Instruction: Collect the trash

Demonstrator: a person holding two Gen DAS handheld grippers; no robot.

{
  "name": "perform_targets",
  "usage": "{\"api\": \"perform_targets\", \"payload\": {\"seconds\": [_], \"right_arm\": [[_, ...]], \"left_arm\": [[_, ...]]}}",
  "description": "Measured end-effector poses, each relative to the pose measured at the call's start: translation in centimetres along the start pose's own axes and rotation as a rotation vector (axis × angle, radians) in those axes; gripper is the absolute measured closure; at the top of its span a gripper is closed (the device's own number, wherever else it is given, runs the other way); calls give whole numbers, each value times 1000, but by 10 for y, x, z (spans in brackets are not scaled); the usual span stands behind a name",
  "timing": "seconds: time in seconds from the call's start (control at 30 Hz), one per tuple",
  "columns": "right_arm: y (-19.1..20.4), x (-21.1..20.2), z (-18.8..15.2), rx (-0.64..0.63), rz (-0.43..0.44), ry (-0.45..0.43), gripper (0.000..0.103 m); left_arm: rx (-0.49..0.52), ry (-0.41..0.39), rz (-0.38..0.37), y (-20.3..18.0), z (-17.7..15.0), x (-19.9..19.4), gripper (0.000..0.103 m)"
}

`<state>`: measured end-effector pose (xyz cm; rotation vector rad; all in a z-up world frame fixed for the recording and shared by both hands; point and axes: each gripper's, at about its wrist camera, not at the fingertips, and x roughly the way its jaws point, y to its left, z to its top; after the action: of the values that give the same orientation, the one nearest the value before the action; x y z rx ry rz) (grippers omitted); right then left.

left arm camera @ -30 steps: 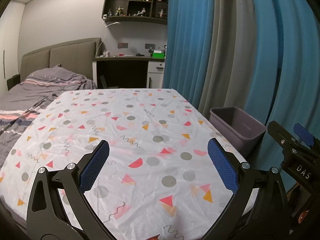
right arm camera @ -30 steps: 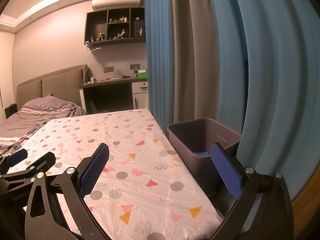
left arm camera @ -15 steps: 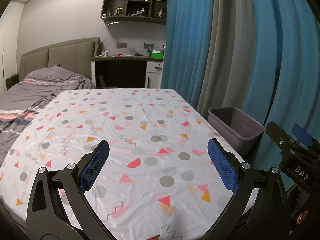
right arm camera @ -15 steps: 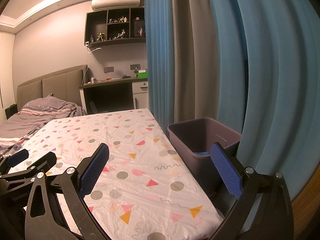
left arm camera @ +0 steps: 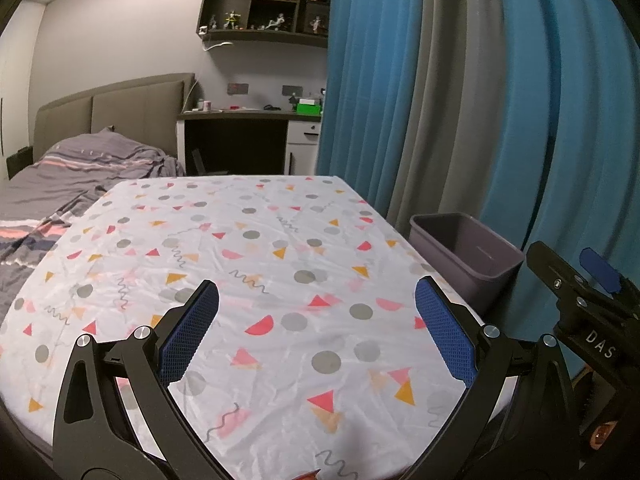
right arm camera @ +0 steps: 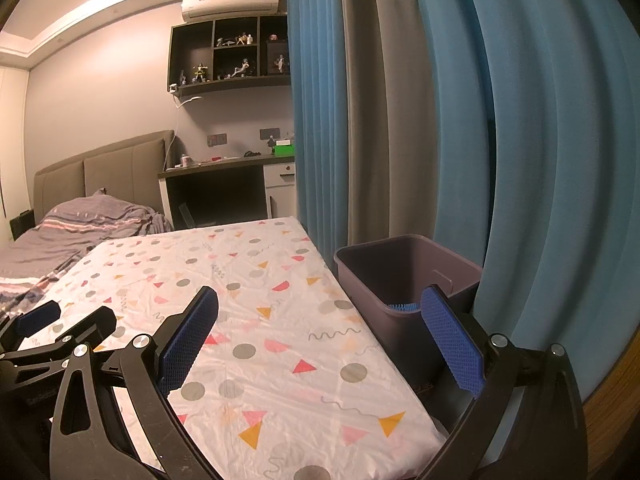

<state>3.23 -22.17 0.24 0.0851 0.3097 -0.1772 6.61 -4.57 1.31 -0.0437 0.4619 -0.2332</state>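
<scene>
We hold two tools above one table draped in a white cloth printed with grey dots, red and orange triangles and squiggles [left arm camera: 280, 264]; the left tool [left arm camera: 316, 332] hangs over the near middle of the cloth with its two blue-padded fingers spread wide and nothing between them; the right tool [right arm camera: 320, 336] hangs over the table's right-hand edge, its two blue-padded fingers equally wide apart and empty; in the right wrist view the left tool shows at the lower left, and in the left wrist view the right tool [left arm camera: 592, 292] shows at the far right.

One grey-purple rectangular plastic bin [right arm camera: 400, 276] stands just beside the table's right edge, in front of the blue and grey pleated curtains [right arm camera: 500, 120]; inside it, low against the near wall, we see one small blue bristly object [right arm camera: 402, 306], partly hidden by the right tool's finger, and we cannot tell what it is; no loose item lies on the cloth.

Behind the table we count one bed with grey striped bedding [left arm camera: 60, 184], one dark desk [left arm camera: 240, 136] and one wall shelf of small figurines [left arm camera: 272, 4].
</scene>
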Motion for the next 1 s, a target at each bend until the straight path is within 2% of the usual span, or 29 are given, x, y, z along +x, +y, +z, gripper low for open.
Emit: {"api": "perform_targets", "payload": {"seconds": [1.0], "right_arm": [[-3, 1, 0, 2, 1, 1, 6]], "left_arm": [[-1, 1, -4, -3, 0, 0, 6]]}}
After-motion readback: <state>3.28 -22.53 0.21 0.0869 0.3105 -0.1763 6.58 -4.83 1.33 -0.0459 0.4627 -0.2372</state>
